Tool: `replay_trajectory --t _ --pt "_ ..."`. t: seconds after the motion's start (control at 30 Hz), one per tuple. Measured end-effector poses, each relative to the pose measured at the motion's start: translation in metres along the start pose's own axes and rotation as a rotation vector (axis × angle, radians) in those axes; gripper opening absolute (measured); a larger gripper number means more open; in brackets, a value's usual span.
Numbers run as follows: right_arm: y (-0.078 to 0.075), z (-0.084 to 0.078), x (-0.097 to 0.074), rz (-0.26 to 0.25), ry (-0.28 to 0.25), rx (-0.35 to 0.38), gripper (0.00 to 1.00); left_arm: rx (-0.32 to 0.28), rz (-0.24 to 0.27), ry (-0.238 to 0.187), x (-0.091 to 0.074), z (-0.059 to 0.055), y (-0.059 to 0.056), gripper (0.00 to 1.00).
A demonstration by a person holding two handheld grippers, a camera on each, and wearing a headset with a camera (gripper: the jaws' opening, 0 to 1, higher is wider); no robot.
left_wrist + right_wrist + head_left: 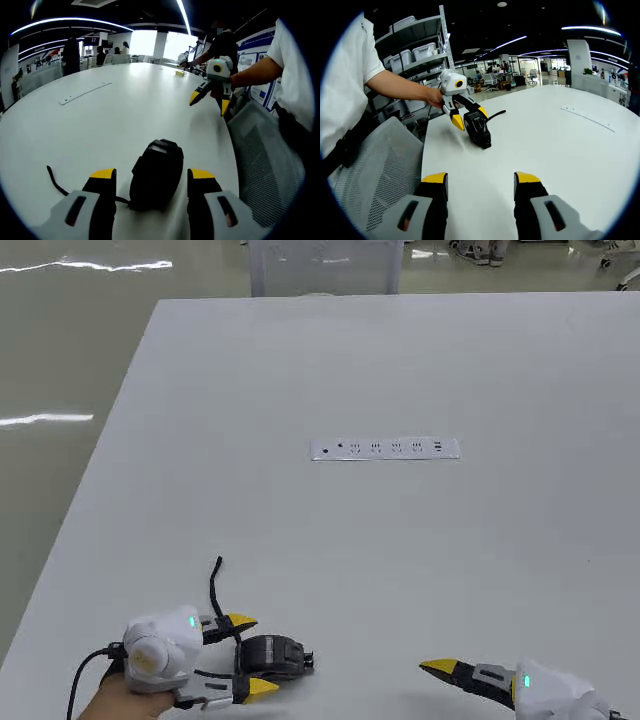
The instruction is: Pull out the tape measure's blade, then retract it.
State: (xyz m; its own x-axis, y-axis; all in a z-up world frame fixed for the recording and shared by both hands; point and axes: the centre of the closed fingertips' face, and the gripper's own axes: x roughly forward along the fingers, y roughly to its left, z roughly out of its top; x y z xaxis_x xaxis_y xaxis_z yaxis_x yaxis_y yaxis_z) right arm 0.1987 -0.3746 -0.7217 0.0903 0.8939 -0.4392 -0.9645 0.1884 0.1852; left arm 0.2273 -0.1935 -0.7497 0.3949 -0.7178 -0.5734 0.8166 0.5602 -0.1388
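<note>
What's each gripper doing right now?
Left gripper: open, jaws either side of the tape measure.
Right gripper: open, empty.

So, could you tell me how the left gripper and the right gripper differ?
The left gripper straddles the black tape measure; the right gripper has bare table between its jaws. The left points rightward, the right leftward. Both are open, with yellow tips.
</note>
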Motion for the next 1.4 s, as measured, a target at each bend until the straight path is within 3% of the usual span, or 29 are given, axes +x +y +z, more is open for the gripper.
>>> replay_trajectory --t 0.7,1.4 --pt "-0.002 -0.006 0.006 0.025 0.022 -0.003 0.52 -0.008 -0.035 0.015 0.009 -0.007 -0.003 0.37" --pt "-0.003 0.003 0.02 0.047 -0.008 -0.022 0.47 0.061 -0.046 0.032 0.009 -0.009 -0.003 0.34"
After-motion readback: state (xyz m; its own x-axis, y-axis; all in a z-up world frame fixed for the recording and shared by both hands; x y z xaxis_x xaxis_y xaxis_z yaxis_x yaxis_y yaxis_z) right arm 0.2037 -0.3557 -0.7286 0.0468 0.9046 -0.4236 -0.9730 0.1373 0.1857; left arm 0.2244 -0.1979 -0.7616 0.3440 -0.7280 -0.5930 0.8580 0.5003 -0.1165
